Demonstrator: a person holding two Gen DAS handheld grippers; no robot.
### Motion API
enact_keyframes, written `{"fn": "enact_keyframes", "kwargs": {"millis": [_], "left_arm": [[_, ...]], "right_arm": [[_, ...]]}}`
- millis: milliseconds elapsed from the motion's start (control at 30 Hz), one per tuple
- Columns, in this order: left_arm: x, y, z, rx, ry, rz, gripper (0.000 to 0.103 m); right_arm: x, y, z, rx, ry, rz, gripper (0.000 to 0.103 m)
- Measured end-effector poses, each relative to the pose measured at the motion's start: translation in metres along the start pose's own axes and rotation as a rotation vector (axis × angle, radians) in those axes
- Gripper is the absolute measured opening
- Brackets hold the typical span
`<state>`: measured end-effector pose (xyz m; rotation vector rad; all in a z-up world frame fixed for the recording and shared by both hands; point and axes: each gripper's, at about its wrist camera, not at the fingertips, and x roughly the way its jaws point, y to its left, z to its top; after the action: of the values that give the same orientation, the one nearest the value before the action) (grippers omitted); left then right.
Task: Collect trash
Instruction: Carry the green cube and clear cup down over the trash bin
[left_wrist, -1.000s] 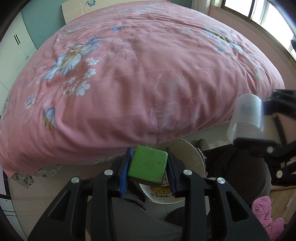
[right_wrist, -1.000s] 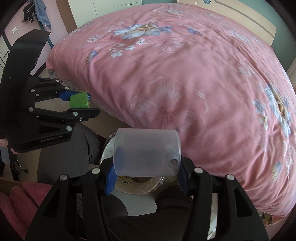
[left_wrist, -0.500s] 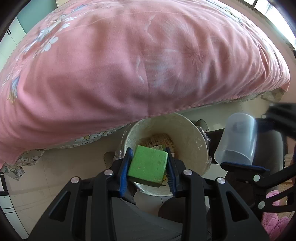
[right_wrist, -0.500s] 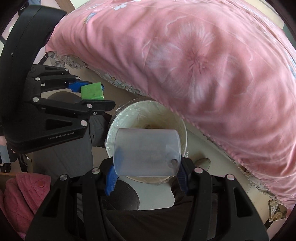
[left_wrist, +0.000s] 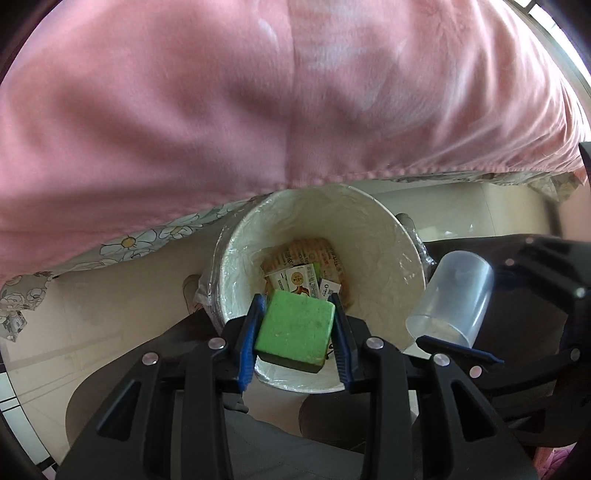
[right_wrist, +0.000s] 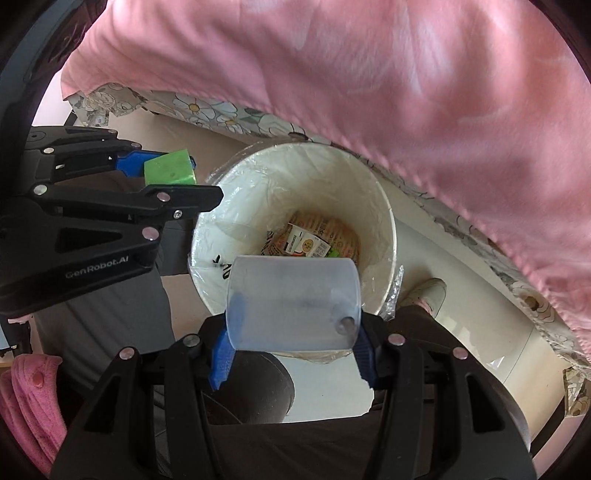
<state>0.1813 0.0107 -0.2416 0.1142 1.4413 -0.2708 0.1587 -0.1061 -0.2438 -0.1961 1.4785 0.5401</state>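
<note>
Left tongs (left_wrist: 297, 332) clamped narrow on a green sponge block (left_wrist: 295, 330), blue pads pressed against its two sides; block hangs above the near rim of the waste bin (left_wrist: 402, 258). From the right wrist view the same tongs (right_wrist: 173, 170) and green block (right_wrist: 168, 171) sit just beside the bin's left rim (right_wrist: 384, 206). Right tongs (right_wrist: 291, 343) grip a clear plastic cup (right_wrist: 291, 306) lying sideways between the blue pads, jaws at a middling spread around its body; cup hangs over the bin's near edge. In the left wrist view the cup (left_wrist: 452, 297) shows just right of the bin, mouth tilted down-left. Bin is round, cream-coloured, lined with a thin clear bag, standing on the pale floor (left_wrist: 92, 325) against the edge of the bed, partly under the overhanging pink quilt (left_wrist: 258, 92). Inside at the bottom: several printed wrappers and small cartons (right_wrist: 314, 240). Pink fluffy cloth (right_wrist: 29, 402) at lower left.
</note>
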Motion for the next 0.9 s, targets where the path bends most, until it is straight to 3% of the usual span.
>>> {"fn": "enact_keyframes", "kwargs": {"millis": [400, 900], "left_arm": [[0.050, 0.004, 0.003, -0.051, 0.080, -0.016, 0.037], [0.098, 0.015, 0.005, -0.110, 0.143, -0.033, 0.037]], "right_arm": [[0.056, -0.009, 0.000, 0.046, 0.099, -0.006, 0.054], [0.091, -0.008, 0.002, 0.063, 0.151, -0.021, 0.054]]}}
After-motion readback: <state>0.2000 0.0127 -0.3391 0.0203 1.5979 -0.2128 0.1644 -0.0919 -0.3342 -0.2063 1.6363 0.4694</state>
